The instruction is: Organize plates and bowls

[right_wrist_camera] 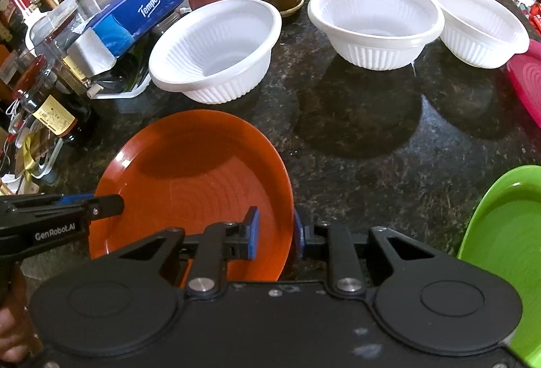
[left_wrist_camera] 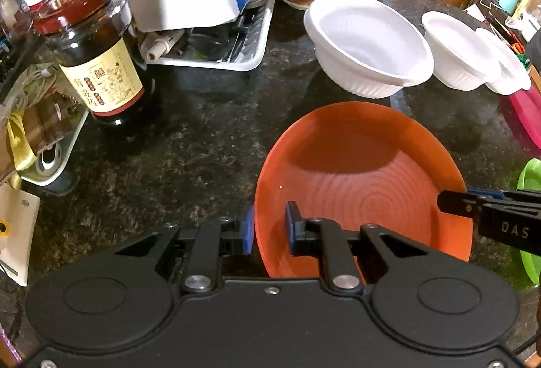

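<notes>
Orange plate (left_wrist_camera: 365, 185) sits nearest on the dark worktop (right_wrist_camera: 355, 138), its rim straddled on opposite sides by left tool (left_wrist_camera: 268, 227) and right tool (right_wrist_camera: 276, 234), both part-open, neither clamped. Beyond: three white bowls (right_wrist_camera: 216, 60), apart.

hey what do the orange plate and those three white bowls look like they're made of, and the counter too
The round orange plate looks like glossy moulded plastic: concentric ridges, soft sheen. The three white ribbed bowls seem thin, slightly translucent disposable plastic, with fluted walls and rolled rims. The dark speckled countertop looks like polished granite or similar stone, mirroring the bowls.
</notes>
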Available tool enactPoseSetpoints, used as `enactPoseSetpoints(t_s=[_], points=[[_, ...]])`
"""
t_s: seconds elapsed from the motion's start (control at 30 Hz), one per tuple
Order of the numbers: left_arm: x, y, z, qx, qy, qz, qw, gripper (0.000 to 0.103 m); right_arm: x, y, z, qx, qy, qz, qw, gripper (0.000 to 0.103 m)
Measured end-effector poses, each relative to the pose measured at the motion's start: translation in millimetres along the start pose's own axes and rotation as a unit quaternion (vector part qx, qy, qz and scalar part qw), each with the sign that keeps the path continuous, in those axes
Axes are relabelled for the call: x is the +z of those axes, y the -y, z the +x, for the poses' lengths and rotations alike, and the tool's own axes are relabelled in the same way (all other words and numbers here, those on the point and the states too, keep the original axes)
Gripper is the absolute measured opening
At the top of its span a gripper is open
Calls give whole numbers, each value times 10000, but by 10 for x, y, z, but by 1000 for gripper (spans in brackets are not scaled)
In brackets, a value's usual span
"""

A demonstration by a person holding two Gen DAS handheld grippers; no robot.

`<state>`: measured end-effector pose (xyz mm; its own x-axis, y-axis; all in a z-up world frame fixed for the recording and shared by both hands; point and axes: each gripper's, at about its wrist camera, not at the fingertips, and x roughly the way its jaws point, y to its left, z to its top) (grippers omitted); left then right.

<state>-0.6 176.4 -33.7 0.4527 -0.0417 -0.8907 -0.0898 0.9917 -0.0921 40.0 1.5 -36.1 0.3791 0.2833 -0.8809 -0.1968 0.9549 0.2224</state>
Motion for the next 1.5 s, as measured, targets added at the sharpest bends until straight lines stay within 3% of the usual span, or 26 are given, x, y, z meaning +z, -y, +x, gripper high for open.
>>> enactPoseSetpoints(t_s=[0.2, 0.37, 0.53, 0.63, 0.73, 0.87, 0.93, 1.0, 1.1, 1.17, 1.23, 1.33, 1.5], points=[[-15, -14, -63, -31, 126, 71, 9999, 25, -24, 45, -12, -88, 29, 216, 9997, 23], [-54, -61, -197, 97, 294, -20, 9995, 25, -41, 101, -124, -155, 306, 392, 9986, 24], [-83, -58, -495, 450, 818, -39, 9956, 26, -78, 149, -380, -160, 796, 475, 9956, 27], [-56, 15, -721, 522, 1174, 16, 9917, 27, -132, 184, -610, -304, 1290, 462, 9901, 43], [-12, 122, -929, 256, 1606, 24, 9867, 29, -220, 273, -887, -549, 1982, 547, 9771, 63], [34, 331, -1150, -109, 2135, 182, 9767, 50, -390, 419, -1275, -1144, 2940, 785, 9457, 90], [52, 473, -1211, -310, 2338, 414, 9709, 57, -428, 516, -1426, -1459, 3154, 800, 9343, 93], [76, 646, -1249, -450, 2438, 668, 9665, 57, -447, 654, -1547, -1542, 3170, 783, 9325, 93], [116, 949, -1226, -709, 2402, 1054, 9624, 59, -458, 931, -1648, -1520, 2820, 903, 9430, 92], [129, 1155, -1179, -977, 2286, 1207, 9611, 59, -499, 1115, -1688, -1583, 2740, 1052, 9428, 90], [154, 1373, -1077, -1221, 1942, 1373, 9636, 59, -558, 1308, -1695, -1705, 2557, 1227, 9437, 89], [175, 1678, -853, -1457, 1381, 1584, 9668, 58, -644, 1568, -1633, -1739, 2196, 1313, 9510, 78], [158, 2154, -496, -1379, 611, 1791, 9722, 54, -719, 1985, -1478, -1798, 1518, 1488, 9605, 66]])
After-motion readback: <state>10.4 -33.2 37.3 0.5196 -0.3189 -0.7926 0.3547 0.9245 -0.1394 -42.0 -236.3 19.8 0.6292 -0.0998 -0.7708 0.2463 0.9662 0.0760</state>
